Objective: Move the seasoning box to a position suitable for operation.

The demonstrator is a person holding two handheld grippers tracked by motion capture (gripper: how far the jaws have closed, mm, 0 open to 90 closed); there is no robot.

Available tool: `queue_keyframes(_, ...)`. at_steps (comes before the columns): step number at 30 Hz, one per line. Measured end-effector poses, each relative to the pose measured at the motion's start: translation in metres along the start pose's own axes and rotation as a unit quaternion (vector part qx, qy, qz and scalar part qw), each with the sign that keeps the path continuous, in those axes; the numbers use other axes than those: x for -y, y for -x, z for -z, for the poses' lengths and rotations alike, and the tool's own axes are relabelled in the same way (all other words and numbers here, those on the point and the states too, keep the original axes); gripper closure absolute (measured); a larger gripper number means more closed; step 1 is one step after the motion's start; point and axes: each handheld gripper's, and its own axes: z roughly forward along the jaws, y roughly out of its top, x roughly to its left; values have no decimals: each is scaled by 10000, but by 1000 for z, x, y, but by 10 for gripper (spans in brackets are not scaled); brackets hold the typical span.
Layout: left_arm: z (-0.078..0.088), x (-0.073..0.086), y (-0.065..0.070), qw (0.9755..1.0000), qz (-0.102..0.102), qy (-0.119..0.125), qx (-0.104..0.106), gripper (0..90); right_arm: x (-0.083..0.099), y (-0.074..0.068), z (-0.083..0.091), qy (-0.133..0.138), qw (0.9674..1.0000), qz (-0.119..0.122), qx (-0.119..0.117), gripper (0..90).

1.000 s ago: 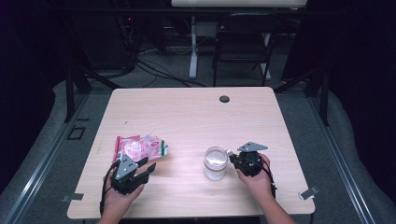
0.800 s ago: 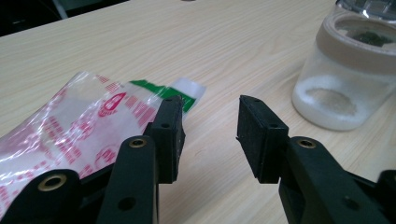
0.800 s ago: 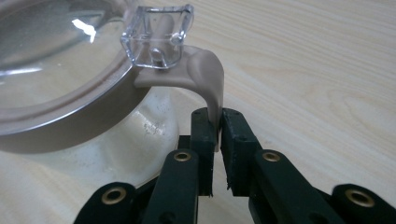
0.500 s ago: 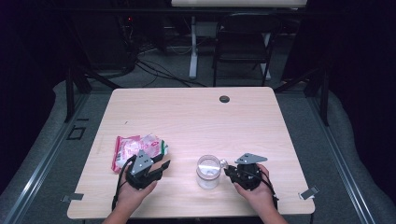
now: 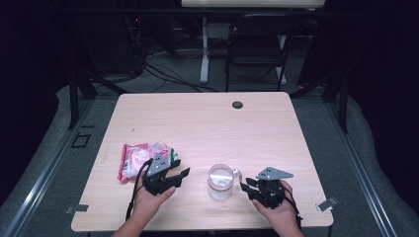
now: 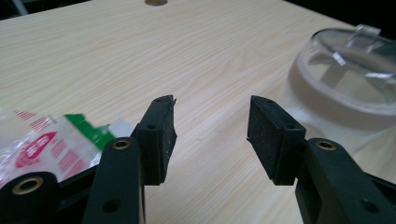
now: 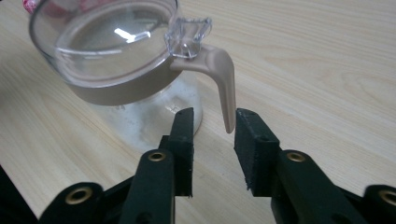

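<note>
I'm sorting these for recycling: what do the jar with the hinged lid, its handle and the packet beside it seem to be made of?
The jar looks like clear glass or hard plastic: see-through, glossy, with bright glints on the lid. Its handle seems matte beige plastic, smooth and opaque. The packet looks like thin printed plastic film, crinkled and shiny, in red, white and green.

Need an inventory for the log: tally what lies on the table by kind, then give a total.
Clear jar with lid and beige handle: 1
Red, white and green plastic packet: 1
Dark round plug in the table top: 1
Total: 3
</note>
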Motion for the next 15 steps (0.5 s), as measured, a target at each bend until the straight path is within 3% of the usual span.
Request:
queue_keyframes(5,-2,-13,6,9997,168,-129,147,632,-12,-3,13,70,9998,-61,149,668)
queue_keyframes(8,-3,-26,8,9988,468,-21,159,652,-24,-2,20,85,9998,-87,162,655)
queue_keyframes(12,-6,-41,10,9954,874,136,364,649,-44,-1,25,193,9995,-232,95,616)
queue_keyframes(15,-9,-48,12,9953,869,222,360,624,-57,2,25,309,9991,-276,-52,548)
